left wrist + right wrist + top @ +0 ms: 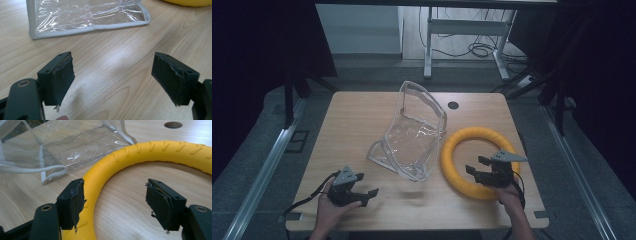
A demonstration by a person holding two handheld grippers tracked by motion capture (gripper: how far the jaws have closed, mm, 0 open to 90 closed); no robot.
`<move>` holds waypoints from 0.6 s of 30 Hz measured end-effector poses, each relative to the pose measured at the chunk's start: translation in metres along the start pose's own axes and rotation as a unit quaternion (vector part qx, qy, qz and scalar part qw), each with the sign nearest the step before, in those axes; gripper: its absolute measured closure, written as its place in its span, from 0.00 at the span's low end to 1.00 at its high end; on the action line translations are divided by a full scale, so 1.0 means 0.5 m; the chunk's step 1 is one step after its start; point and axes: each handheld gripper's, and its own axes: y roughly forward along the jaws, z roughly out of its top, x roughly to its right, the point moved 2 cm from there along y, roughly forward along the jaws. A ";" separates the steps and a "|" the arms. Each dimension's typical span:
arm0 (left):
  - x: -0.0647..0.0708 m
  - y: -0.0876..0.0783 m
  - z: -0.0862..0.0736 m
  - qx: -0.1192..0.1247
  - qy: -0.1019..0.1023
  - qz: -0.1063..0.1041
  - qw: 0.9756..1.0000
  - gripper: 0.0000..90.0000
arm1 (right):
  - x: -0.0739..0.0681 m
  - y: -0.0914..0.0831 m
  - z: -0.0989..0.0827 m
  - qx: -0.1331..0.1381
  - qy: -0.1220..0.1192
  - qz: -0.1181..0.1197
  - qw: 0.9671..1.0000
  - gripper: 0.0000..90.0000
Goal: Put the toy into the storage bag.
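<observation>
This looks like a lab or test room set up for recording. A small wooden table (362, 125) with a round cable hole (453, 105) at its 12 o'clock edge stands on grey carpet (257, 165). Black curtains (257, 45) hang at 9 and 3 o'clock, closing the spot in. Metal rails (259, 172) run along the floor on both sides. At 12 o'clock, beyond the table, stands the white metal frame of another desk (462, 30), with loose black cables (479, 49) on the floor and a power strip (526, 80) towards 1 o'clock.
</observation>
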 end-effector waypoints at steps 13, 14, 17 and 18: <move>0.001 -0.003 0.000 0.003 -0.003 0.001 1.000 0.20 | 0.008 -0.028 0.007 0.016 0.009 -0.012 1.000 0.28; 0.001 -0.003 0.000 0.002 -0.002 0.001 1.000 0.20 | 0.009 -0.029 0.007 0.015 0.009 -0.011 1.000 0.28; 0.000 0.001 0.000 -0.002 -0.002 0.002 1.000 0.20 | 0.013 -0.033 0.006 0.010 0.003 -0.009 1.000 0.28; 0.000 0.001 0.000 -0.002 -0.002 0.002 1.000 0.20 | 0.014 -0.033 0.006 0.008 0.002 -0.008 1.000 0.28</move>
